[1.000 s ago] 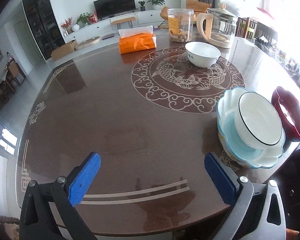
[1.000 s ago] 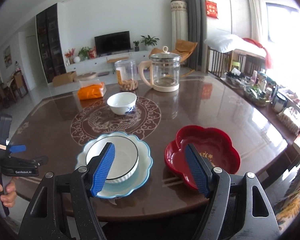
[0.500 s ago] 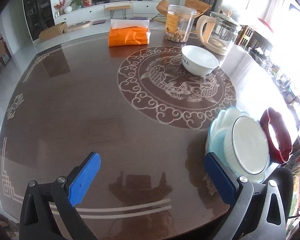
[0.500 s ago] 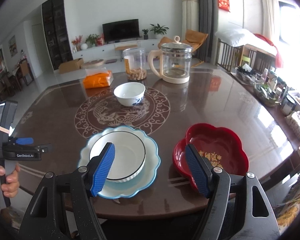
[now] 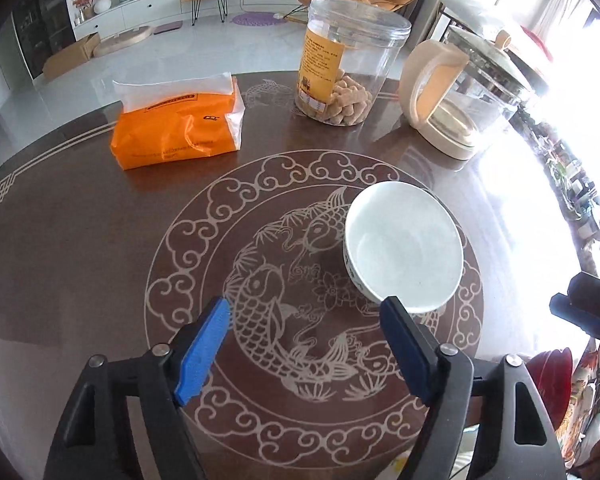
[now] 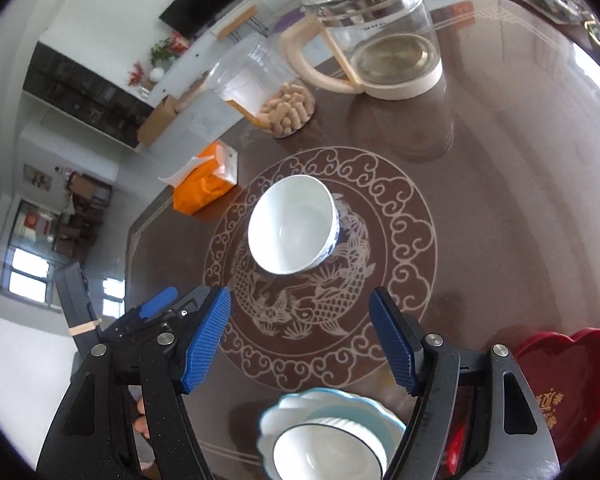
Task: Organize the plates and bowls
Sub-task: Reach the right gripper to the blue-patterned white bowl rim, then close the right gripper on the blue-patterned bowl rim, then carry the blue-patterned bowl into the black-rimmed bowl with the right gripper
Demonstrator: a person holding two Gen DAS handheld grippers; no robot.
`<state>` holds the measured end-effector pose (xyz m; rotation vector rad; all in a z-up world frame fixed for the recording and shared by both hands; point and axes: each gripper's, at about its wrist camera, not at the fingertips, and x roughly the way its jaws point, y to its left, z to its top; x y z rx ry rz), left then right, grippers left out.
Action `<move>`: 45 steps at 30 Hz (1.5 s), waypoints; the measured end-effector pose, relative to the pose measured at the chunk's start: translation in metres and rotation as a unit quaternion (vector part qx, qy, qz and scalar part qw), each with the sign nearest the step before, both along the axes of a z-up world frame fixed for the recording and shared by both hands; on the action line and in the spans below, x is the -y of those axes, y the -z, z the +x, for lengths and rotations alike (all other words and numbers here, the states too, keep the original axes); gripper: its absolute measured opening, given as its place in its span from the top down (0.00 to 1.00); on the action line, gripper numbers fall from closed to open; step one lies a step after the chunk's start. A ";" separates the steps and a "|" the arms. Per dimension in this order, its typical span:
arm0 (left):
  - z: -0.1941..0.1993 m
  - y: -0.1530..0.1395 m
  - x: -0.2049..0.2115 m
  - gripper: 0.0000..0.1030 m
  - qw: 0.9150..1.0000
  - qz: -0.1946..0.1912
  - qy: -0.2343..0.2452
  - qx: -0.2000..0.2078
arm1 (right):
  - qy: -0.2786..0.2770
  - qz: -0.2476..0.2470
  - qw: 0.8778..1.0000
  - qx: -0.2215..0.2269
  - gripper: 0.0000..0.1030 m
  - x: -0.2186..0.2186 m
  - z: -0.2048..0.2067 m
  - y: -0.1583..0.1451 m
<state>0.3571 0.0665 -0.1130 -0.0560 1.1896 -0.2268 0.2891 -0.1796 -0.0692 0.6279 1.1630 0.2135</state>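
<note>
Here the white bowl (image 5: 404, 246) sits upright and empty on the dark brown tabletop (image 5: 80, 248), on the far right part of the round fish medallion (image 5: 284, 304) inlaid at its middle. It is deep and round, plain white inside, with blue painted marks on its outer wall, plainest from the right wrist view. The left gripper (image 5: 306, 350) hangs over the medallion, its blue pads spread apart with only tabletop between them; its jaws have just been closing somewhat, and its right pad lies in front of the bowl's near rim, though whether it touches I cannot tell. The right gripper (image 6: 300, 338) is spread wide too, holding nothing, the bowl (image 6: 293, 224) lying beyond its tips. Close under it stands a pale blue scalloped plate (image 6: 332, 412) with a black-rimmed white dish (image 6: 328, 456) inside, and beside that on the right a red flower-shaped dish (image 6: 564, 376). Behind the bowl stand an orange tissue pack (image 5: 176, 124), a clear jar of snacks (image 5: 348, 60) and a glass kettle (image 5: 464, 92) with a cream handle.
</note>
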 end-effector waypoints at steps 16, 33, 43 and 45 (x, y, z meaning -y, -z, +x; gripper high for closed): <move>0.032 0.020 0.014 0.55 1.000 -0.005 -0.008 -0.011 | -0.013 -0.061 0.996 -0.063 0.53 -0.025 0.071 0.074; 0.051 0.043 0.033 0.94 0.998 -0.048 0.017 -0.037 | -0.045 -0.072 0.995 -0.058 0.85 -0.035 0.080 0.092; 0.010 -0.008 0.039 0.95 0.998 -0.047 0.029 0.006 | -0.072 -0.087 0.993 -0.025 0.86 -0.037 0.052 0.057; -0.010 -0.023 0.043 0.95 0.998 -0.047 0.036 0.015 | -0.073 -0.085 0.994 -0.016 0.86 -0.032 0.037 0.041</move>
